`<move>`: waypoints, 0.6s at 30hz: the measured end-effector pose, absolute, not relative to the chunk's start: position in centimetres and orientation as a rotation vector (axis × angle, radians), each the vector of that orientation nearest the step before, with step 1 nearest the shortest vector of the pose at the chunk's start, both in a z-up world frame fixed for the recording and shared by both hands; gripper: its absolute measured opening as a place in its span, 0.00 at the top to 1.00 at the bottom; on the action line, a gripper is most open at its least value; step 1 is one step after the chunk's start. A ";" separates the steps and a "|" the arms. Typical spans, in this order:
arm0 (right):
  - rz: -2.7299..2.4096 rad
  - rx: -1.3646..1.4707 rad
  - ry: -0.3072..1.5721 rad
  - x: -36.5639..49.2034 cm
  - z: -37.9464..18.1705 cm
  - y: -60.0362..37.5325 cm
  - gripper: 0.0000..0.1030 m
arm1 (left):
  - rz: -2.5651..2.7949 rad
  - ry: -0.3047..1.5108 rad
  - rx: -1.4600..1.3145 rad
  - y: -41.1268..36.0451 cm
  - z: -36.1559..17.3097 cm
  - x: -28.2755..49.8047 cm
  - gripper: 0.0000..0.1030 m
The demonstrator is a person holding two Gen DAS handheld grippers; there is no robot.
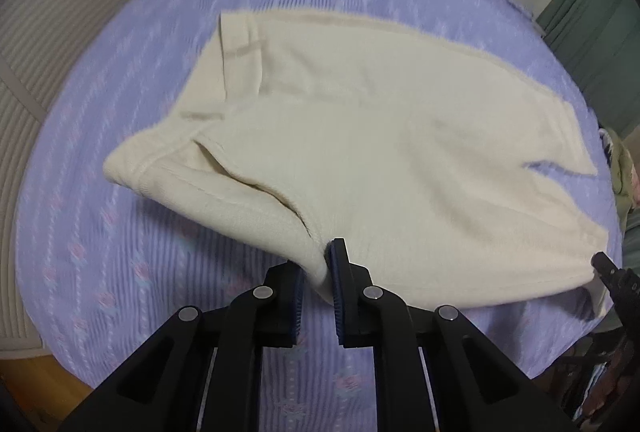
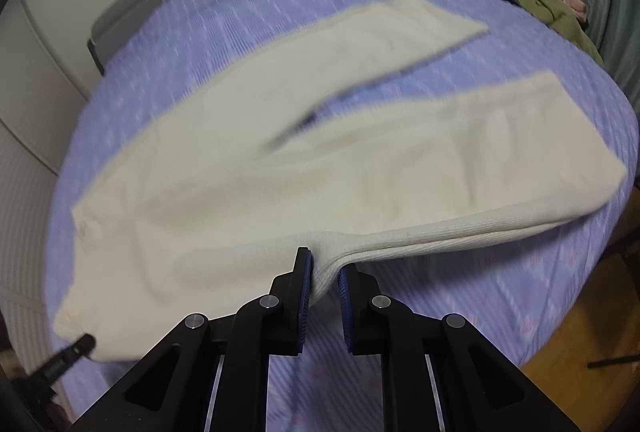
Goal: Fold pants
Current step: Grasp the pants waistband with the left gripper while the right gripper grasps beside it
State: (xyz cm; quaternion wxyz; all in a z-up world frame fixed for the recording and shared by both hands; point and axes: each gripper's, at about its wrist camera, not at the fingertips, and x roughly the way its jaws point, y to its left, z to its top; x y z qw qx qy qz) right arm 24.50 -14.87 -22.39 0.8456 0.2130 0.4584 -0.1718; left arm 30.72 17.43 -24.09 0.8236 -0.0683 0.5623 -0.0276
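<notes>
two grippers hold one pair of cream pants [image 1: 360, 136] over a lilac patterned bedspread [image 1: 120, 232]. the left gripper [image 1: 318, 272] is clenched on the near edge of the fabric by the waistband end, lifting a fold off the bed. the right gripper [image 2: 326, 274] pinches the ribbed edge of the near leg, raised too. the far leg lies flat; a green garment [image 2: 552, 8] sits at the bed's far right.

We see cream pants [image 1: 360, 136] on a lavender bed cover [image 1: 120, 252] patterned with pale stripes and small pink flowers. Beyond the cover's far corner lie olive-green clothes [image 2: 552, 8]. Each black claw carries blue pads [image 2: 306, 292].
</notes>
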 end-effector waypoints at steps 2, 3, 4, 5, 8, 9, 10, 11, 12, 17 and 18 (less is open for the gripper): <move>-0.353 0.426 0.945 25.9 -20.7 -15.2 0.87 | -0.056 1.174 -0.160 17.3 -22.4 31.9 0.88; -0.347 0.408 0.931 27.0 -19.7 -15.4 0.87 | -0.051 1.162 -0.165 17.2 -21.7 32.5 0.88; -0.342 0.397 0.920 27.7 -19.1 -15.2 0.87 | -0.039 1.149 -0.165 17.0 -20.8 33.4 0.88; -0.334 0.395 0.907 28.7 -18.4 -15.4 0.88 | -0.036 1.136 -0.168 16.9 -20.1 33.5 0.89; -0.305 0.367 0.871 30.8 -16.9 -16.3 0.88 | -0.013 1.095 -0.189 16.9 -18.5 35.5 0.89; -0.296 0.362 0.859 30.8 -16.4 -15.8 0.88 | -0.005 1.082 -0.203 17.0 -18.1 36.4 0.89; -0.289 0.347 0.847 32.2 -15.9 -15.8 0.88 | -0.001 1.072 -0.218 17.0 -17.8 37.4 0.89; -0.282 0.334 0.835 33.6 -15.6 -15.8 0.88 | 0.003 1.067 -0.224 16.9 -17.6 38.0 0.89; -0.271 0.329 0.829 34.8 -15.4 -15.8 0.88 | 0.010 1.060 -0.224 16.8 -17.4 39.2 0.89; -0.216 0.314 0.837 42.6 -15.8 -16.3 0.88 | 0.041 1.035 -0.199 16.4 -17.5 45.4 0.89; -0.208 0.303 0.840 43.7 -15.9 -16.2 0.88 | 0.049 1.034 -0.195 16.4 -17.7 46.5 0.89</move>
